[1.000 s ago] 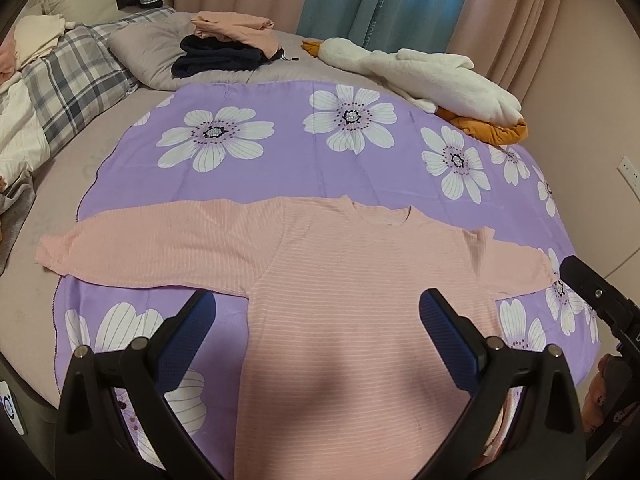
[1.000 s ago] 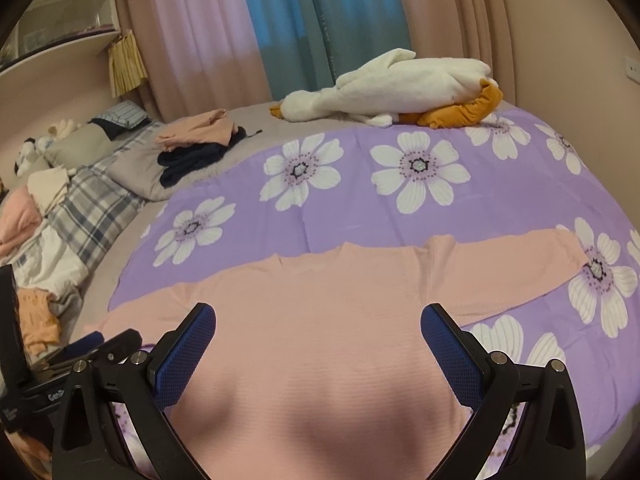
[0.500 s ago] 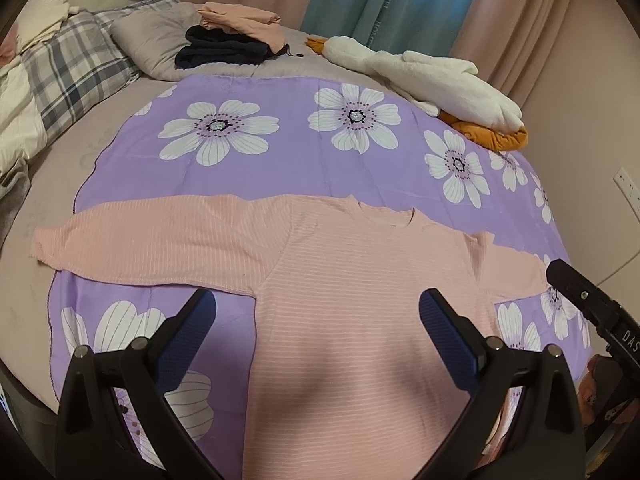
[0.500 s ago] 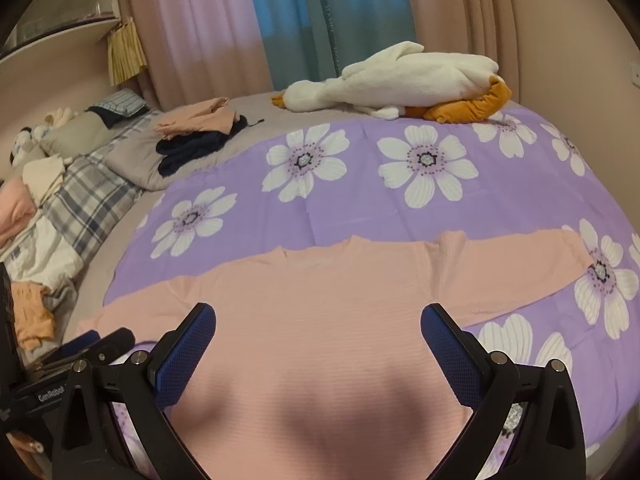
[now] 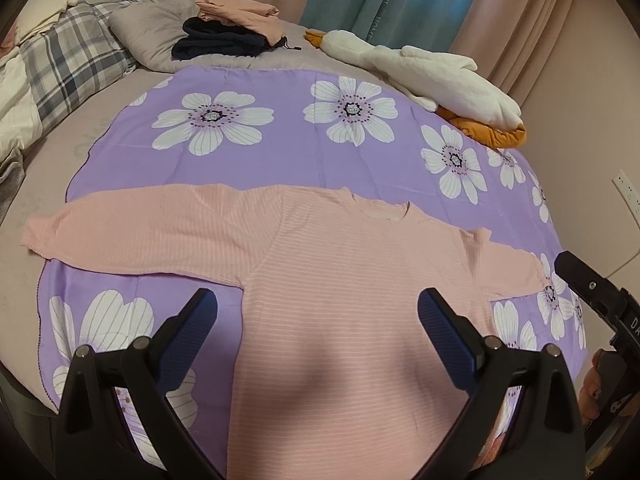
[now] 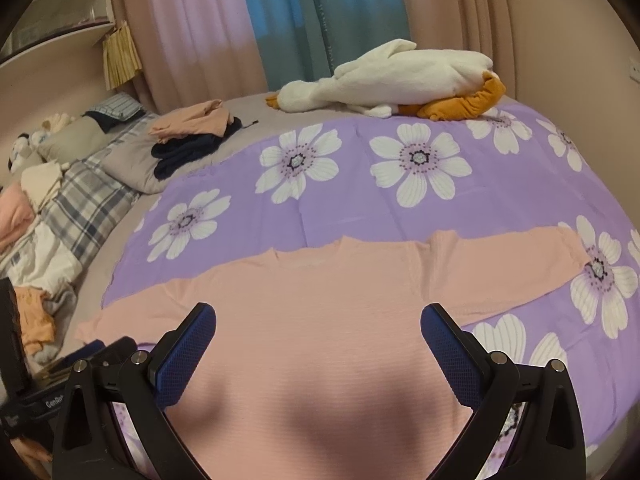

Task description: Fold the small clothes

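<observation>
We have the pink long-sleeved top (image 5: 344, 280) spread flat and face up on the purple flowered sheet (image 5: 280, 120) that covers the bed, neckline away from us, hem towards us. Both sleeves lie stretched out sideways: the left sleeve (image 5: 132, 224) runs off the edge of the sheet onto the grey bedding, and the right sleeve (image 6: 520, 264) reaches across a printed flower. We see no fold in it yet, so as we judge it this garment is laid out ready and all of its folding is left: sleeves in, then the body doubled.

Our left tool (image 5: 318, 340) hangs above the lower body of the top with its blue pads spread wide and nothing between them. Our right tool (image 6: 318, 352) hangs the same way, wide and empty, over the middle of the top; neither appears to touch the cloth.

Further back, beside the grey pillow (image 5: 152, 32), a small stack of clothes (image 5: 232, 28) sits with a pink piece on top of dark ones, which we take to be finished work. Along the left side of the bed a loose heap of garments (image 6: 36, 240) looks to be waiting its turn. A white plush goose (image 6: 392, 80) lies at the far edge of the sheet, well clear of the top
</observation>
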The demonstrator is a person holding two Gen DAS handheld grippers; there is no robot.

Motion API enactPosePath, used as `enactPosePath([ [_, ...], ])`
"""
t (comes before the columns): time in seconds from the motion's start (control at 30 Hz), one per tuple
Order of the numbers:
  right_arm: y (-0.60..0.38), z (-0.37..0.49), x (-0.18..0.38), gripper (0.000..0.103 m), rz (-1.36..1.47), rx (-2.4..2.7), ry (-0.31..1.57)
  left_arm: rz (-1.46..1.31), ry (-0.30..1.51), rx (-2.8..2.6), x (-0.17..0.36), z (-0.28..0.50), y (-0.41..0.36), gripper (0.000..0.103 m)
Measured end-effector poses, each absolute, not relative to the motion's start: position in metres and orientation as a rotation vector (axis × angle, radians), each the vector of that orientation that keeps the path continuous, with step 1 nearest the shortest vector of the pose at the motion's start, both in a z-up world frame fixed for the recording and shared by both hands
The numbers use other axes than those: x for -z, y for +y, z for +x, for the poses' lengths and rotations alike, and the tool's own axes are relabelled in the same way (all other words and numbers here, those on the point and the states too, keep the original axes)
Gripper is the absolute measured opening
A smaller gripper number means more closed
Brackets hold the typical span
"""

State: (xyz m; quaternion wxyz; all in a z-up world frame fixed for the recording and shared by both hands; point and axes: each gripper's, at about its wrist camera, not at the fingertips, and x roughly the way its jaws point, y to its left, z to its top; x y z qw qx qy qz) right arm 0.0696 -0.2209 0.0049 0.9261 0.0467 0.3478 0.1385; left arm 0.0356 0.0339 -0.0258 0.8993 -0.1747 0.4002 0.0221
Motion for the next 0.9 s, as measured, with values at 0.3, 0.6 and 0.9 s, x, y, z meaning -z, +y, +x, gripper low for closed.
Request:
enactPosePath([
  [0.3, -0.237, 0.069, -0.002, 0.1, 0.139, -0.261, 0.71, -0.341, 0.853, -0.025, 0.03, 0.039, 0.024, 0.1],
  [0.6, -0.28, 0.076, 0.006, 0.09, 0.242, -0.206, 0.72, -0.341, 0.888, 0.004, 0.043, 0.051, 0.014, 0.097],
  [0.9, -0.397, 0.115, 0.037, 0.074, 0.476, 0.009, 0.774, -0.369, 0.968, 0.012, 0.086, 0.084, 0.005, 0.086],
])
